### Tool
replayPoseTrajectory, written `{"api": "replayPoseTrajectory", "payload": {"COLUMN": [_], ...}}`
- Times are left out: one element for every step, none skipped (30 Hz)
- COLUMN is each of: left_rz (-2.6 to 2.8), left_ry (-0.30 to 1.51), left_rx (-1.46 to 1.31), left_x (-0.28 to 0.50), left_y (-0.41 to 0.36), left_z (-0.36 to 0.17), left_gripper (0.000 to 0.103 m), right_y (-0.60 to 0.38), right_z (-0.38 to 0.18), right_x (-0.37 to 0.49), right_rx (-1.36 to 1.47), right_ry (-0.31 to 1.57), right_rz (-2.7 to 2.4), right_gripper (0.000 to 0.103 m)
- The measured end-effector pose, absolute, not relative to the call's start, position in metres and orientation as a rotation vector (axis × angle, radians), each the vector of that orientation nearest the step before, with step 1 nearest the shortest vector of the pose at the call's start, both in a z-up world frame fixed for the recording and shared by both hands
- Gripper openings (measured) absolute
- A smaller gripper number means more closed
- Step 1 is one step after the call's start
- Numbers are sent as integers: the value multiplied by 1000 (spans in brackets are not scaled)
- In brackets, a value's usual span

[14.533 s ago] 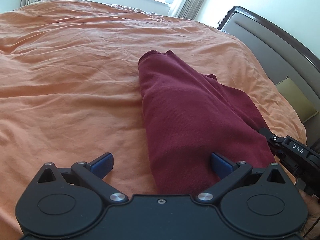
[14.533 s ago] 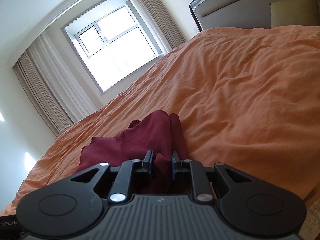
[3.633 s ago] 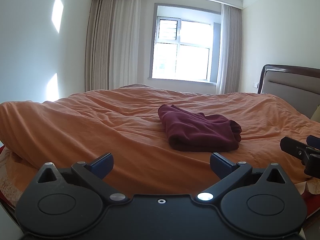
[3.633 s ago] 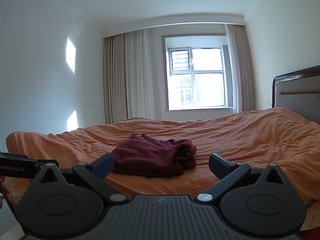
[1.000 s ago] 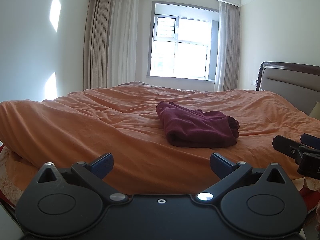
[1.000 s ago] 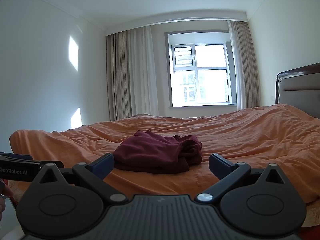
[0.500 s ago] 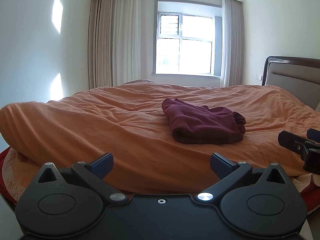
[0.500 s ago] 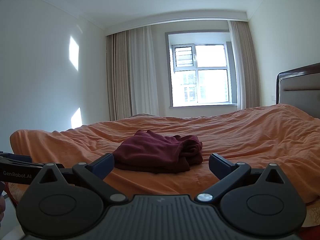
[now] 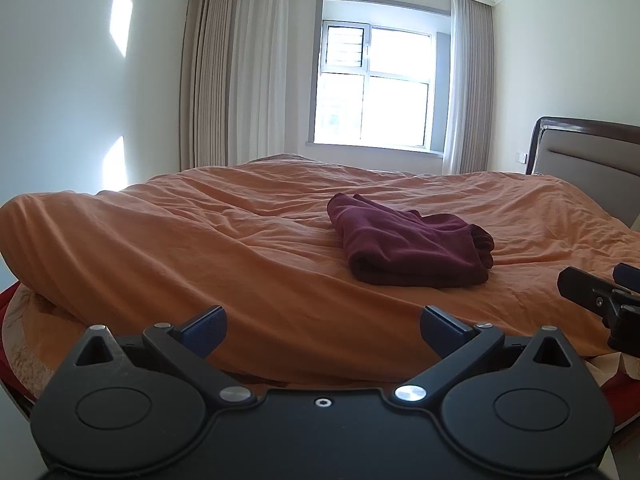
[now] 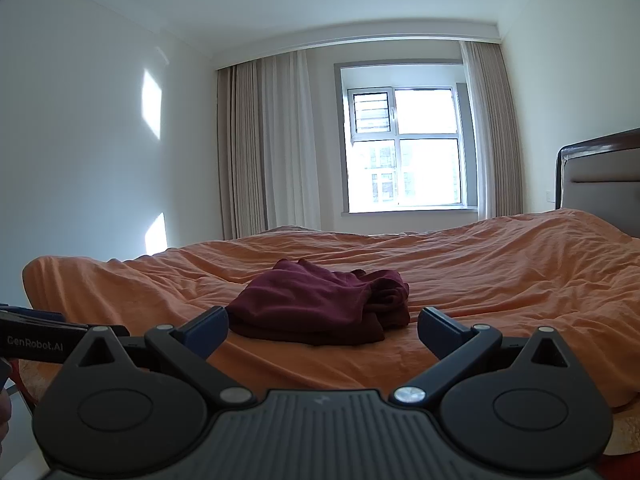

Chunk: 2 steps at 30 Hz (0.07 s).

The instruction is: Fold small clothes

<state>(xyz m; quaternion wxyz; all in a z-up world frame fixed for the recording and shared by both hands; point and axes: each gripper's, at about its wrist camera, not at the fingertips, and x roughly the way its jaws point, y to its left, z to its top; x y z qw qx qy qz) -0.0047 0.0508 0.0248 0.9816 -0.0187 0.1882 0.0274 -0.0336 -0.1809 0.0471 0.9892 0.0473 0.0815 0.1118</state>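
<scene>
A dark red garment point(image 9: 412, 246) lies folded in a compact bundle on the orange bed cover point(image 9: 200, 248); it also shows in the right wrist view point(image 10: 324, 306). My left gripper point(image 9: 322, 328) is open and empty, held back off the near edge of the bed, well short of the garment. My right gripper point(image 10: 322, 326) is open and empty too, also back from the bed, with the garment ahead between its fingers. The right gripper's fingers point(image 9: 592, 292) show at the right edge of the left wrist view.
The bed cover point(image 10: 500, 276) is rumpled. A padded headboard point(image 9: 588, 168) with a dark wooden frame stands at the right. A window point(image 9: 376, 84) with curtains is in the far wall. The left gripper's body point(image 10: 36, 344) shows at the left of the right wrist view.
Both grippers let go of the garment and pulled back from the bed; the garment now lies folded. In the last second the views only drift slightly.
</scene>
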Motion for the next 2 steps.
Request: {"api": "replayPoseTrajectory", "payload": {"left_rz": [56,57], "left_ry": [378,378], "left_rx": [-36,-35], "left_x": [-5,-5], "left_y": [50,50], "left_z": [25,25], "left_gripper": [102,102], "right_y": [-181,-181], "right_z": [47,47], "right_x": [-33,-34], "right_rx": [95,94], "right_ry": [163,164], "right_rz": [226,228], "right_gripper": [103,103]}}
